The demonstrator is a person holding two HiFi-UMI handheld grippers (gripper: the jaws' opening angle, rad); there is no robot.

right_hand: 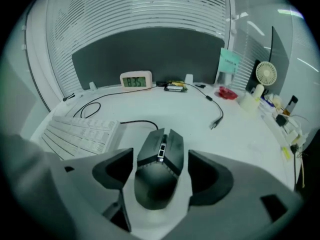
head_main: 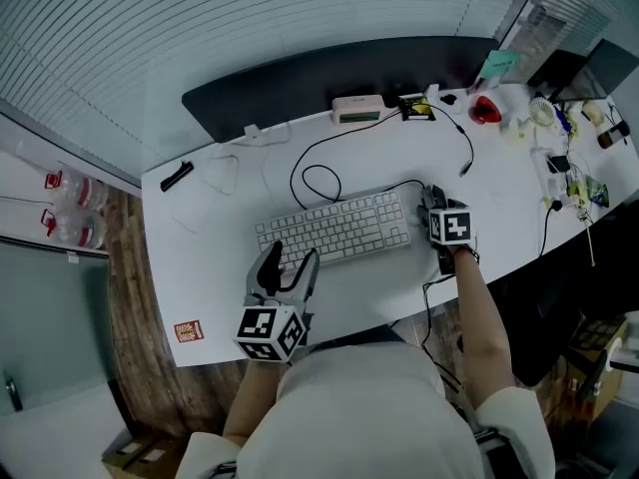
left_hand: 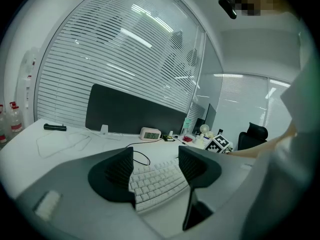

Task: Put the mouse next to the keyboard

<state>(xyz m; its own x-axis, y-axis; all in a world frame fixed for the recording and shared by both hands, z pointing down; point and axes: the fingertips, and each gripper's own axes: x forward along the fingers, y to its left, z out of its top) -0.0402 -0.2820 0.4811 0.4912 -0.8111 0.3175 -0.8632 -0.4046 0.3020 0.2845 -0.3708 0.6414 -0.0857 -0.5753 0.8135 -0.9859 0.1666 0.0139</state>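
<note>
A black wired mouse (right_hand: 159,184) lies on the white desk (head_main: 230,307), just right of the white keyboard (head_main: 334,228). My right gripper (right_hand: 161,156) straddles the mouse with its jaws open, and a strip of desk shows on each side between pad and mouse. In the head view the mouse (head_main: 430,198) peeks out ahead of that gripper (head_main: 436,214) at the keyboard's right end. My left gripper (head_main: 290,264) hovers open and empty over the keyboard's near left corner. In the left gripper view the keyboard (left_hand: 155,181) shows between the open jaws of my left gripper (left_hand: 156,164).
The mouse's black cable (head_main: 318,173) loops behind the keyboard. At the back edge stand a digital clock (head_main: 356,110) and a dark divider panel (head_main: 329,78). A black marker (head_main: 177,176) lies far left. Clutter, a small fan (right_hand: 266,75) and a loose plug cable (right_hand: 216,116) sit right.
</note>
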